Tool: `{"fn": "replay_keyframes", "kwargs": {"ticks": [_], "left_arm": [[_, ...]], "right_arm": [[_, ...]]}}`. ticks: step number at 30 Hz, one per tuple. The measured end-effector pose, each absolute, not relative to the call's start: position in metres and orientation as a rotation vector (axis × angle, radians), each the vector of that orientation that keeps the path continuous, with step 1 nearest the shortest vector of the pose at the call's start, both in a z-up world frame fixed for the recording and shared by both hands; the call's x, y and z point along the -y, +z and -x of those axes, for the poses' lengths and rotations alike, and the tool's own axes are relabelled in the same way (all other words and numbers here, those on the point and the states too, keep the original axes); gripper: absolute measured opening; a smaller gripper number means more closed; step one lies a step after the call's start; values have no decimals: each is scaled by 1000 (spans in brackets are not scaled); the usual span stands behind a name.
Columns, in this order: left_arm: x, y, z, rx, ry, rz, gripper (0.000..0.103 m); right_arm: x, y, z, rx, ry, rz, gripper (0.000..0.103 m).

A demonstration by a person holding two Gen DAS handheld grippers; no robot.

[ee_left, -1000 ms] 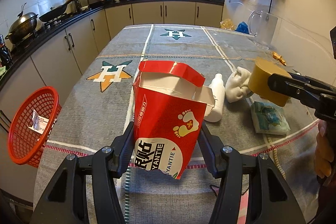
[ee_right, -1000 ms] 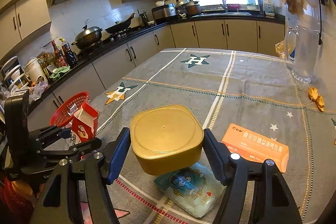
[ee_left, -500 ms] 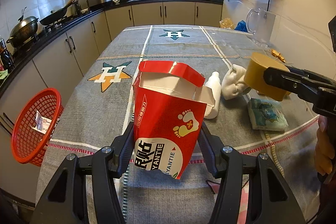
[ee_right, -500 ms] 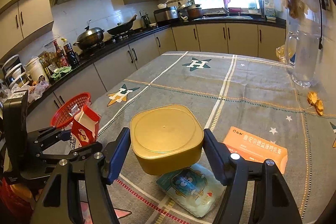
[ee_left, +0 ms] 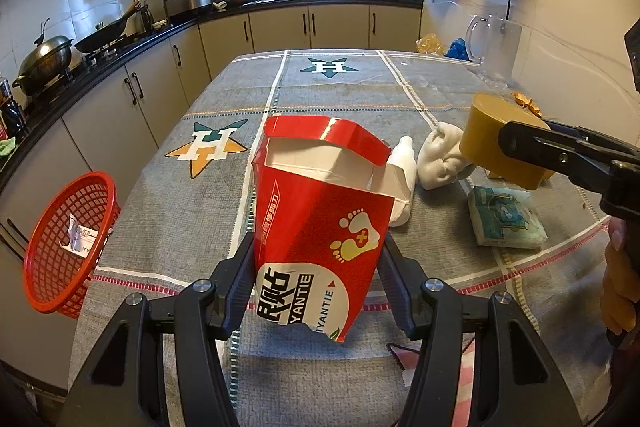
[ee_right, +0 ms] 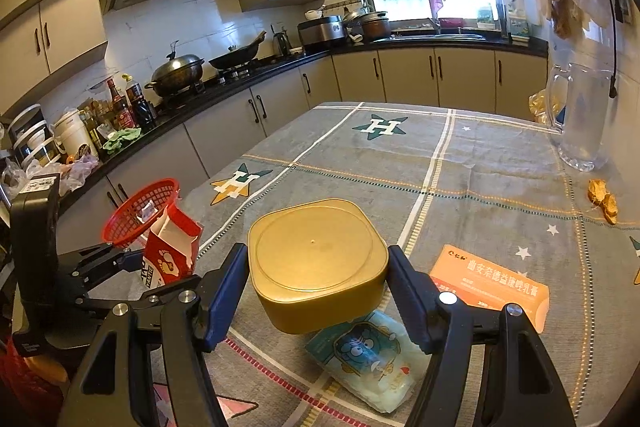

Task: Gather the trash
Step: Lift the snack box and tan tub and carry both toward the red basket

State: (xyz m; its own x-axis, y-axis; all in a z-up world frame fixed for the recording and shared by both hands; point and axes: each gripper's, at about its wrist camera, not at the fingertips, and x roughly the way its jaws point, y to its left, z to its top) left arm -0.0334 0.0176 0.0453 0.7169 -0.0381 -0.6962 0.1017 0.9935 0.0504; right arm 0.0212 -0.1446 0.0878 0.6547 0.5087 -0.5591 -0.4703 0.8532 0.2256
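Jaws pinch a torn red cardboard box (ee_left: 320, 227) left, gold plastic tub (ee_right: 318, 259) right; carry both level to the red mesh basket (ee_left: 64, 247) at far left.

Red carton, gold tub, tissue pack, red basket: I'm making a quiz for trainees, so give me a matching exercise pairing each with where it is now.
Things:
1. red carton
2. gold tub
3. tissue pack
4. red basket

Places:
A. lying on the tablecloth
B. gripped in the right tongs
C. beside the table's left edge
D. gripped in the left tongs

Pairs: 1-D, 2-B, 3-A, 4-C
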Motion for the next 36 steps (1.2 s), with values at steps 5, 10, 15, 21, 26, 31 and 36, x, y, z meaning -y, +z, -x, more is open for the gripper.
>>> {"fn": "replay_keyframes", "kwargs": {"ticks": [5, 10, 15, 21, 26, 31, 36], "left_arm": [[-18, 43, 34, -768, -77, -86, 57], [-21, 44, 34, -765, -79, -75, 57], [-27, 48, 38, -755, -73, -67, 57], [-53, 59, 45, -737, -47, -24, 57], [-91, 66, 50, -726, -1, 29, 57], [-133, 77, 53, -701, 75, 80, 57], [-184, 88, 58, -676, 171, 119, 57]], "right_arm": [[143, 88, -18, -649, 553, -59, 73], [139, 89, -17, -642, 543, -43, 73], [130, 90, -15, -651, 529, -28, 73], [122, 95, -9, -689, 503, -84, 73], [94, 106, 1, -710, 531, -103, 73], [58, 122, 0, -738, 592, -128, 73], [20, 132, -11, -776, 647, -147, 73]]}}
